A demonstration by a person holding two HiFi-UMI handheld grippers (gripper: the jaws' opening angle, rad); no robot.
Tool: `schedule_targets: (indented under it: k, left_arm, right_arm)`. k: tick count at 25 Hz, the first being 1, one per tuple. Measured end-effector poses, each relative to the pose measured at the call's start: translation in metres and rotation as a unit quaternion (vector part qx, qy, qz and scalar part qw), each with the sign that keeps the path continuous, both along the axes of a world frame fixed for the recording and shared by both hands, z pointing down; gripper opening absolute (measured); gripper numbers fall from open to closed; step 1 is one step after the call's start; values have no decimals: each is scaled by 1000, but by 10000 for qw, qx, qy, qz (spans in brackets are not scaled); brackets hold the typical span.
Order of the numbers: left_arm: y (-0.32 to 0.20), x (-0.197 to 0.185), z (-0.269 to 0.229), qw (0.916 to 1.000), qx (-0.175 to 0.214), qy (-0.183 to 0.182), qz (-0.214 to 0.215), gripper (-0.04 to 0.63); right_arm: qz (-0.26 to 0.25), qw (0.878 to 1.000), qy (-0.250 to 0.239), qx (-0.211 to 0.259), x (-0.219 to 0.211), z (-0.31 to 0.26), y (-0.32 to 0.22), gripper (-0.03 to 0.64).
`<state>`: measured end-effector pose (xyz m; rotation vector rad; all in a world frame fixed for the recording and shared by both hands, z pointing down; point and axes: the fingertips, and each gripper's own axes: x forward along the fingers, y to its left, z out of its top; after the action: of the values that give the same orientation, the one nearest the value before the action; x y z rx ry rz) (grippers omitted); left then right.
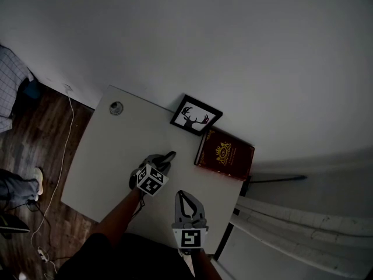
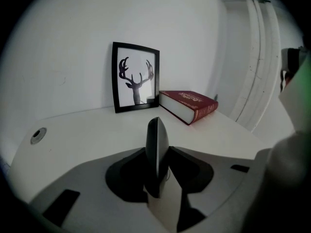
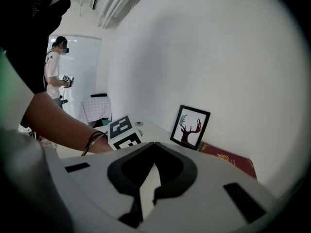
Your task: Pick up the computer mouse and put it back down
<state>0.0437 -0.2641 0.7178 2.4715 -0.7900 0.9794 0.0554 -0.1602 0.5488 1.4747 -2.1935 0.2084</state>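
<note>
The left gripper (image 2: 158, 150) has its jaws half apart, clamped on the computer mouse (image 2: 156, 137), a slim dark shell with a paler grey side, turned edge-on over the white table (image 2: 87, 130). The right gripper (image 3: 154, 145) is closed and empty. Beyond stand a framed deer silhouette (image 2: 135, 76) and a red book (image 2: 189, 105)

No legible text; the gold lettering on the red book (image 2: 188, 97) is too small to read
</note>
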Motion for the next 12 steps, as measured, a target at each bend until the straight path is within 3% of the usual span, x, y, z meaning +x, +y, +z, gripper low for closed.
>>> schedule_targets:
  k: [12]
  left_arm:
    - [-5,-4,-3,9983,441,-341,-167,150]
  right_arm:
    - [42,10000,-48,-11,-1,0,1,21]
